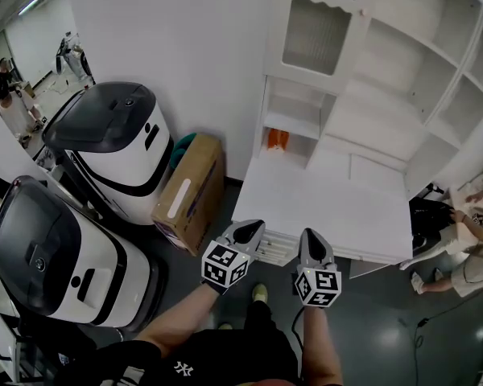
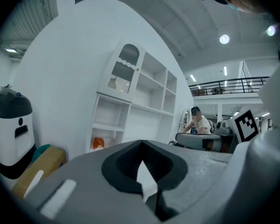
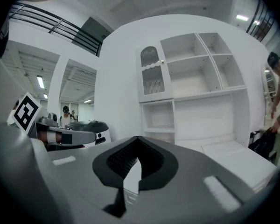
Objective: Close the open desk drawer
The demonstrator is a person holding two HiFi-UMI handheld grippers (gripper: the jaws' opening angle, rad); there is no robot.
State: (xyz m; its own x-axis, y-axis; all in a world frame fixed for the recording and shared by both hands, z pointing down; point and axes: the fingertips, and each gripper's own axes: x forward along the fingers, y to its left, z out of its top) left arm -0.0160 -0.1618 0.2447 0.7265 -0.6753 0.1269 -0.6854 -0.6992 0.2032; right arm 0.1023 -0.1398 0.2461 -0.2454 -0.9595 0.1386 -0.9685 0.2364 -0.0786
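A white desk [image 1: 338, 211] with a white shelf hutch [image 1: 386, 79] stands in front of me in the head view. At its front edge, a white drawer front [image 1: 277, 250] sticks out slightly under the desktop, between my two grippers. My left gripper [image 1: 248, 232] rests at the desk's front edge, just left of the drawer, jaws shut and empty. My right gripper [image 1: 312, 241] sits just right of it, also shut and empty. In both gripper views the jaws [image 2: 143, 183] [image 3: 129, 183] meet, and only a white sliver shows through.
A cardboard box [image 1: 190, 191] leans beside the desk's left end. Two large white-and-black machines [image 1: 113, 147] [image 1: 48, 264] crowd the left. A small orange object [image 1: 278, 139] sits in a lower shelf. A person [image 1: 475, 232] bends by a black bag [image 1: 425, 215] at the right.
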